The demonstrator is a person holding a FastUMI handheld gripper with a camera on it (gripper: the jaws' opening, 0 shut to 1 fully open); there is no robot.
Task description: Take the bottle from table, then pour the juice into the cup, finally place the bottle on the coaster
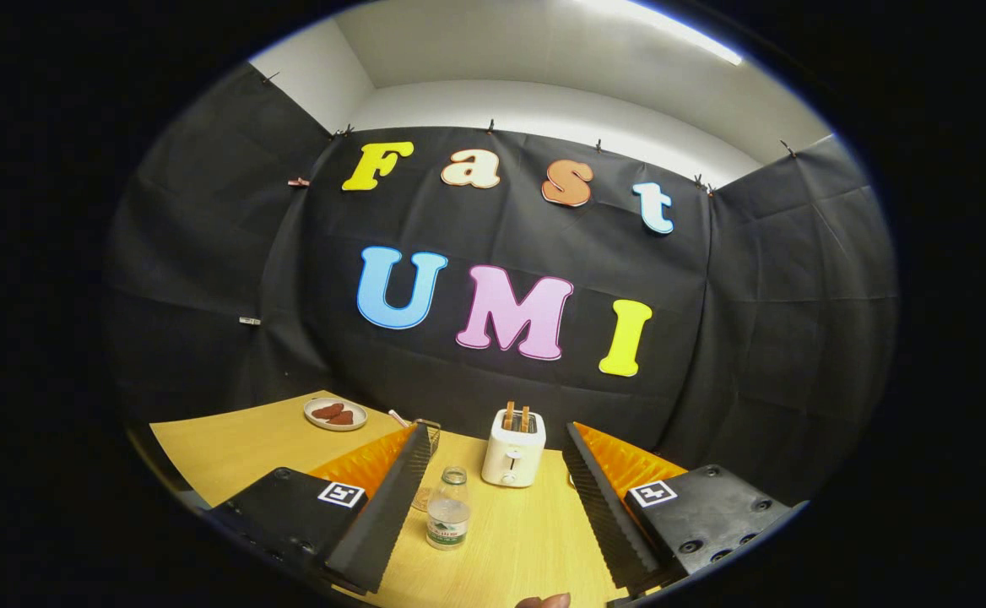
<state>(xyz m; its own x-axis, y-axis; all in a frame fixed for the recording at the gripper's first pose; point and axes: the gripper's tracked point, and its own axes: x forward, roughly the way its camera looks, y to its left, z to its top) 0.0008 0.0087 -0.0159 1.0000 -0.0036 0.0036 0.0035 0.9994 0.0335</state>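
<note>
Bottle [448, 509] stands upright on the wooden table [231, 447], cap on, between the gripper's fingers but closer to the left one, touching neither as far as I can tell. Gripper [491, 498] is spread wide, holding nothing. So this reads as step one, the approach before the pick; nothing poured, nothing placed. Cup [428, 456], a clear glass, sits just behind the bottle, partly hidden by the left finger. Toaster [514, 458] with two slices up is beyond the fingers, near the right side of the bottle. Plate [335, 414] with reddish pieces sits far back left. A fingertip [544, 601] pokes in at the near table edge. Coaster: can't pick it out here; something pale at the right finger's inner edge, too hidden to call. Next move, my read: shift the gripper left to centre on the bottle, go lower and forward, close on the body below the shoulder. Risk: the left finger clipping the bottle or the glass behind it on the way in.
</note>
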